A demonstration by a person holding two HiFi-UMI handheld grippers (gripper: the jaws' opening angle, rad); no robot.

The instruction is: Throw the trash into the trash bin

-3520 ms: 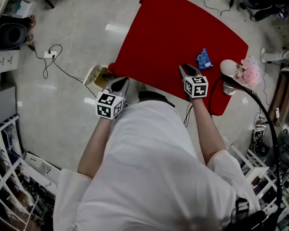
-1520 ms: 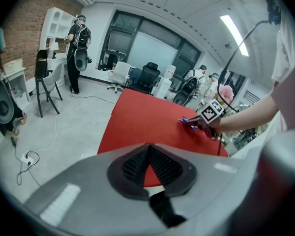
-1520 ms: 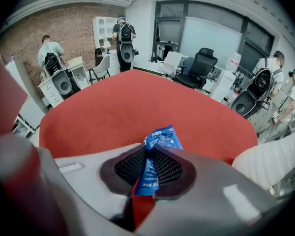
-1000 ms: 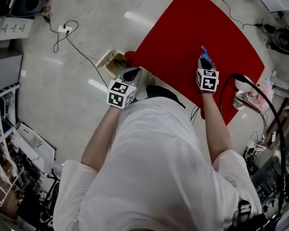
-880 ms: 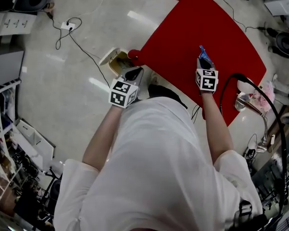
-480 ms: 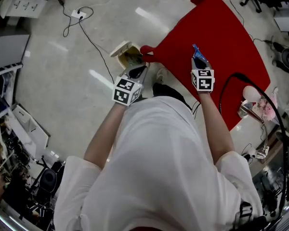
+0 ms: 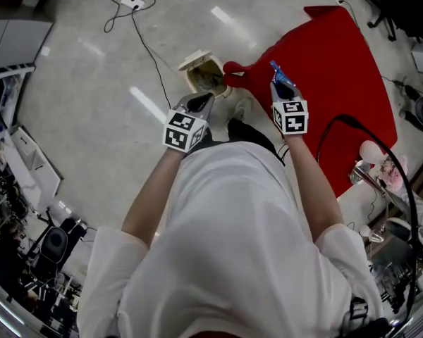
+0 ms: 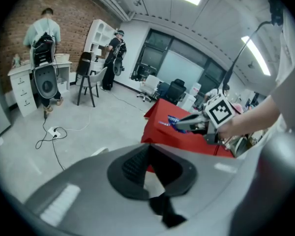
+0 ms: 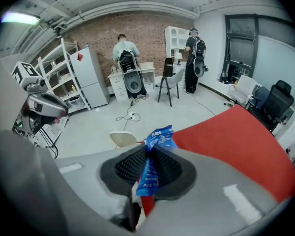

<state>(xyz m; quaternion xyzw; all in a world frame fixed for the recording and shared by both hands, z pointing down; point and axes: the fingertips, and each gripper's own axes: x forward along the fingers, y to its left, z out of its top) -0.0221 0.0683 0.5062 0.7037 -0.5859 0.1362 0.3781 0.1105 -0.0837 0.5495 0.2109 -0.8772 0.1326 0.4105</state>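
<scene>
Currently mid-carry: the right claw (image 7: pixel 278 84) is clamped on a blue wrapper (image 7: pixel 276 67), which sticks up past the pads (image 9: pixel 132 167). It hangs over the corner of the red surface (image 7: pixel 338 55), not yet above the trash bin (image 7: pixel 195 62). The left claw (image 7: pixel 201 101) is drawn together and empty, just beside the bin.

Next move, by judgement: bring the wrapper leftward off the surface's corner until it is over the bin's open mouth, then part the jaws.

Room: bare floor beyond the bin; a cable (image 7: pixel 151 41) trails nearby. The bin sits close against the surface's corner, so clearance there is tight.
</scene>
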